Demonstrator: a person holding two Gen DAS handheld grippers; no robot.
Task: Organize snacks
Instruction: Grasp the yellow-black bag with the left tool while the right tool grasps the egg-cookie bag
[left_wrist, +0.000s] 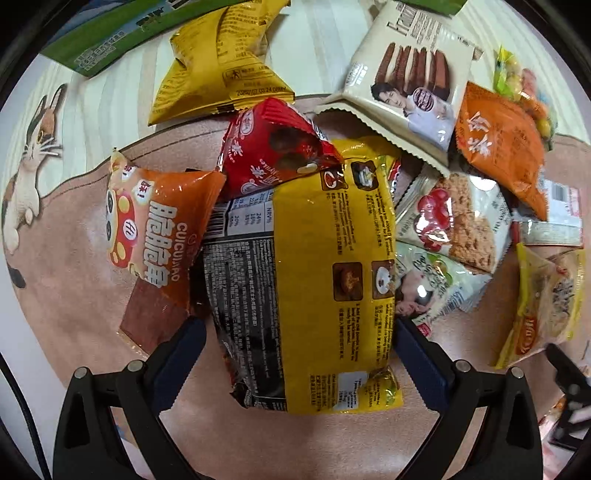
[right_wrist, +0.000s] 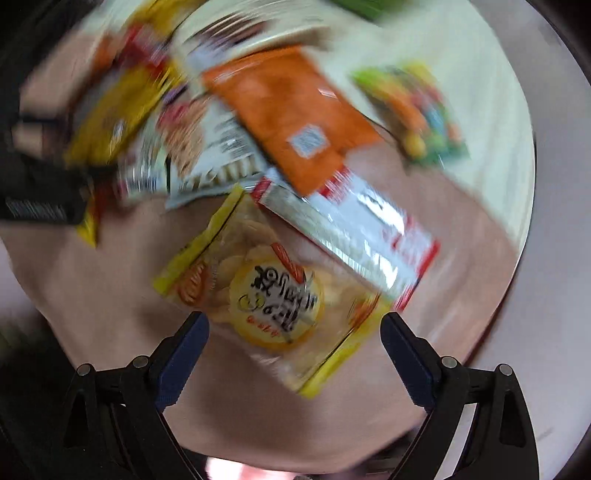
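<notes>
A heap of snack packets lies on a pink mat. In the left wrist view, my left gripper (left_wrist: 299, 332) is open, its blue fingers on either side of a large yellow and black noodle packet (left_wrist: 314, 280). An orange CUICUIJIAO bag (left_wrist: 159, 236) and a red packet (left_wrist: 273, 144) lie beside it. In the right wrist view, which is blurred, my right gripper (right_wrist: 295, 325) is open just above a yellow cracker packet (right_wrist: 273, 295). An orange packet (right_wrist: 295, 122) and a red and silver packet (right_wrist: 354, 236) lie beyond it.
A yellow bag (left_wrist: 221, 62), a cream wafer packet (left_wrist: 410, 74), an orange packet (left_wrist: 502, 147), oat bar packets (left_wrist: 461, 221) and a yellow cracker packet (left_wrist: 546, 302) crowd the mat. A green box (left_wrist: 122, 33) lies at the far left. A candy bag (right_wrist: 413, 114) lies on the striped cloth.
</notes>
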